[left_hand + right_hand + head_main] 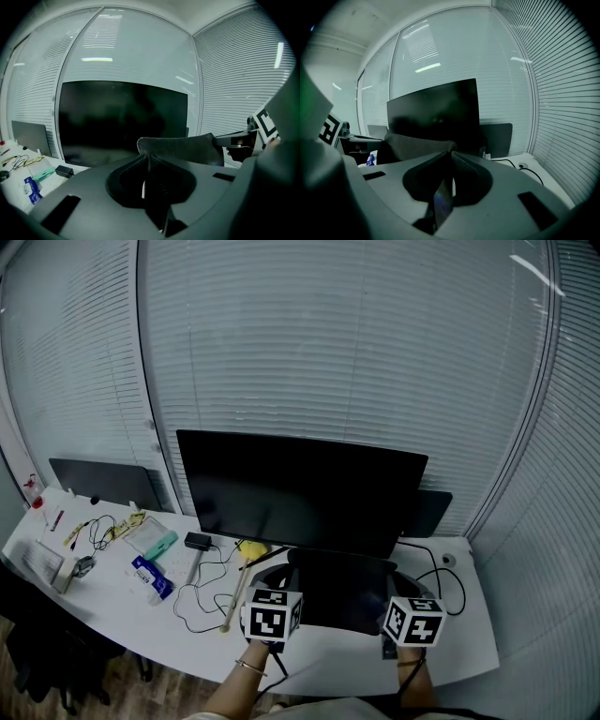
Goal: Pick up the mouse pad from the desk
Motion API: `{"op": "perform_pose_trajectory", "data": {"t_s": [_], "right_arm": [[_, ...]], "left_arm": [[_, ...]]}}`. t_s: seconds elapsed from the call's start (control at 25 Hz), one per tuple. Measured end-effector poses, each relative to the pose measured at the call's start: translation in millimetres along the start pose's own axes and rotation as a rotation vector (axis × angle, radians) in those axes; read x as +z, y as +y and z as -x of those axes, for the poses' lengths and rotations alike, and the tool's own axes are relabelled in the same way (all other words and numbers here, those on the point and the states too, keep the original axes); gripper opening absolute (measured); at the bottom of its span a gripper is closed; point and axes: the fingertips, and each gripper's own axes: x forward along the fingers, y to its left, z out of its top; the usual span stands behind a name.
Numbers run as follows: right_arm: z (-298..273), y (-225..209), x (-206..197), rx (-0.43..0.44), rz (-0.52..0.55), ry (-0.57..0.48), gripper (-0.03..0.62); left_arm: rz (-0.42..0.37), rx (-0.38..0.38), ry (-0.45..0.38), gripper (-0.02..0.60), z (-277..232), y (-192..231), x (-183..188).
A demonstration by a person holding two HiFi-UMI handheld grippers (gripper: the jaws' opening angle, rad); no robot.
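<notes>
Black mouse pad [342, 601]: one, in front of the monitor [300, 488], stretched between the two grippers at the near side of the desk [459, 652]
Long axis: side to side, one end to each hand; neither hand is nearer
Left gripper [147, 157]: clenched on the pad's left near corner
Right gripper [451, 154]: clenched on its right near corner
Lift: near edge looks raised; far edge, cannot tell
Count: one pad, two grippers, one monitor

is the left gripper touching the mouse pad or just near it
Touching. In the left gripper view, the left gripper has its jaws pinched on the mouse pad, whose edge sticks up beyond them.
</notes>
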Motion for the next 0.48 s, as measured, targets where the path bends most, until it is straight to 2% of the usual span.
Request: {"op": "perform_pose_trajectory", "data": {"t_s": [0.48], "right_arm": [[-0.2, 0.9, -1.5, -0.005, -0.001, -0.003, 0.052]], "left_arm": [[0.002, -0.006, 0.005, 0.043, -1.4, 1.4, -3.7]]}}
